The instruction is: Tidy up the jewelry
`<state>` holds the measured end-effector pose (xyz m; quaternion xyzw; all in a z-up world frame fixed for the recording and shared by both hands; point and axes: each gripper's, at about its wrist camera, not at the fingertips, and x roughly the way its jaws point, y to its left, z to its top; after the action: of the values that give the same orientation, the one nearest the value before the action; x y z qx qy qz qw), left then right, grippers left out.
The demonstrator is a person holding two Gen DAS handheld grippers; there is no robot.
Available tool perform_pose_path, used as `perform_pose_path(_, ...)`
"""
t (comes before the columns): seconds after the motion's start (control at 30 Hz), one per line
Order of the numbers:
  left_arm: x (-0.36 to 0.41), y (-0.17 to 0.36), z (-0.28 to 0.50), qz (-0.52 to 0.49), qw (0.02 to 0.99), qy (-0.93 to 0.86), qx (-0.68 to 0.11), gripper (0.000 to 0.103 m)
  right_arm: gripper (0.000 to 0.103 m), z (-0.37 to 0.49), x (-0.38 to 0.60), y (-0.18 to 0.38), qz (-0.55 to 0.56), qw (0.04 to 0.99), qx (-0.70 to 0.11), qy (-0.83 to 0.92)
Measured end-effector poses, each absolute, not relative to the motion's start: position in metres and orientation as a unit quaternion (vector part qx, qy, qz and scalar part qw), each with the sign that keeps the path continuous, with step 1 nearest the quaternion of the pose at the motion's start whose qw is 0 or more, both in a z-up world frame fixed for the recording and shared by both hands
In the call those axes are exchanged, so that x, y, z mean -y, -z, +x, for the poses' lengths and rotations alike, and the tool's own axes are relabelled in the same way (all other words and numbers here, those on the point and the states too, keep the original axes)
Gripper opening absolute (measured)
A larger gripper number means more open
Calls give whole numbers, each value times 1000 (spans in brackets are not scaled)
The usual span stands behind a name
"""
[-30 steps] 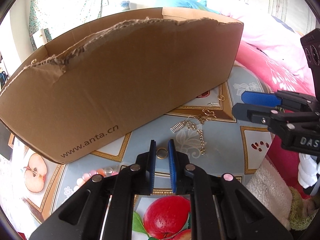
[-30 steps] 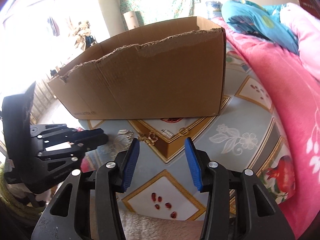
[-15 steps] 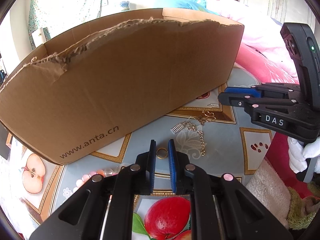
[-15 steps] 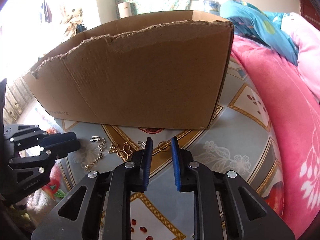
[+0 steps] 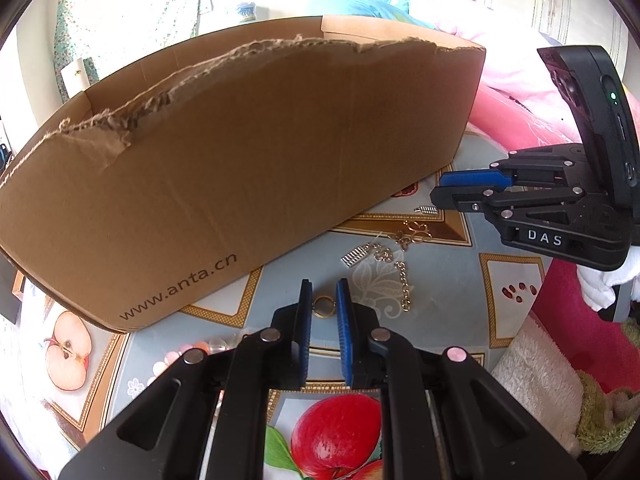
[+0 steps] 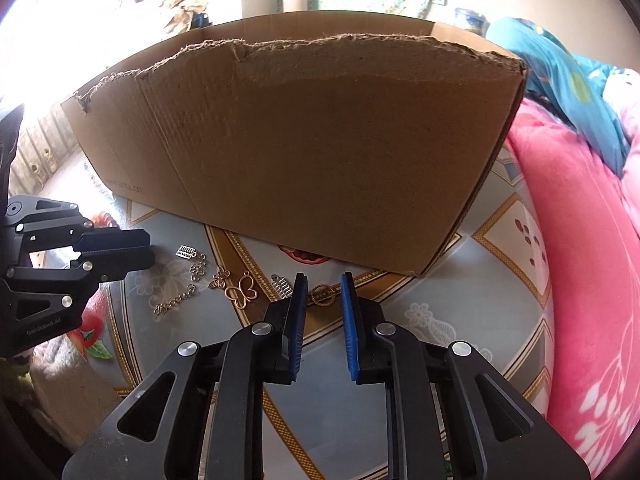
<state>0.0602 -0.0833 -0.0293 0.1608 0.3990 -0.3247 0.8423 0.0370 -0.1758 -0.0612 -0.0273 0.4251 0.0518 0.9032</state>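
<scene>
A pink blanket (image 6: 580, 240) lies heaped along the right — a teal one (image 6: 560, 76) above it. A fruit-patterned cloth (image 5: 460, 280) covers the table, and a floral curtain (image 5: 120, 12) hangs behind.

The tall cardboard box (image 5: 248, 152) walls off the far side of the patterned tablecloth (image 6: 472, 304), its torn front wall standing just beyond both grippers. Between box and grippers lies a narrow strip strewn with a chain (image 5: 402, 284), a butterfly charm (image 6: 241, 293) and small silver clips (image 5: 354, 255). A pink blanket (image 6: 592, 280) closes the right edge; bare cloth lies open beside it.
</scene>
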Motion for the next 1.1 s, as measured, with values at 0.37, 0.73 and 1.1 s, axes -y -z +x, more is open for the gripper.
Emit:
perform_pose_path(0.37, 85, 29, 60, 163, 842, 325, -398, 12, 8, 41, 198, 59, 21, 904, -423, -56)
perform_pose_path(0.73, 84, 26, 59, 160, 846, 328, -389, 12, 8, 25, 203, 49, 37, 910, -411, -51)
perform_pose_path(1.1, 73, 4, 43, 153, 857, 339, -357, 12, 8, 5, 193, 34, 41, 922, -382, -54)
